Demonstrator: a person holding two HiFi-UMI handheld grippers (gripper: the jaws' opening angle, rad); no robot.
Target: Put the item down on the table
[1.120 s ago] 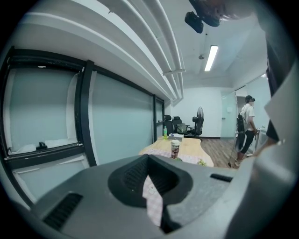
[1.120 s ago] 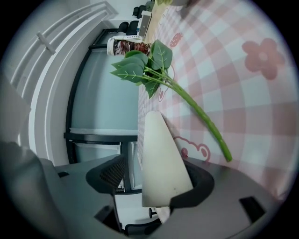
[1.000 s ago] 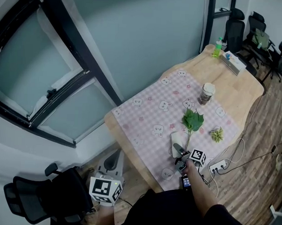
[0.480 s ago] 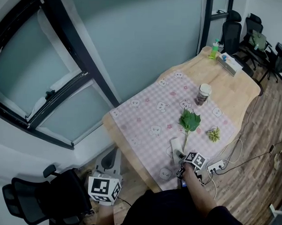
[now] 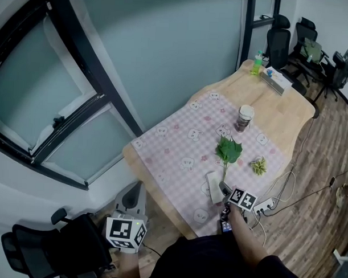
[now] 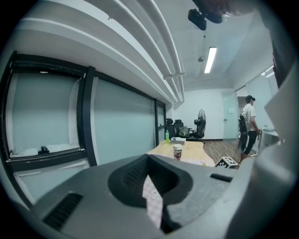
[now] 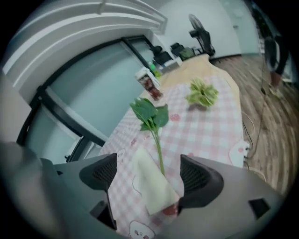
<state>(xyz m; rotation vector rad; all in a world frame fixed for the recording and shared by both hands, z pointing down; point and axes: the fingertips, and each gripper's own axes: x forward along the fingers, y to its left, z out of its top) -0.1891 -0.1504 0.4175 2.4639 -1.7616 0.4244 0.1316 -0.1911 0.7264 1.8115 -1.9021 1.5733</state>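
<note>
The green leafy sprig (image 7: 150, 115), at 12 o'clock from the open right claw (image 7: 148, 166), seems light and fragile, best held by its stem; the left claw (image 6: 152, 186) is closed.

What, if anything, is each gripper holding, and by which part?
Nothing. The right gripper is open over the leafy sprig and white folded cloth lying on the tablecloth; the left gripper is shut, empty.

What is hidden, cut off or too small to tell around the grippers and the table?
Print on the brown lidded cup: too small in head view, blurred in right gripper view.
Lower end of the stem of the leafy green sprig: right gripper view, lost at the white folded sheet.
Most of the pink checked tablecloth: left gripper view, behind the body of the left gripper.
</note>
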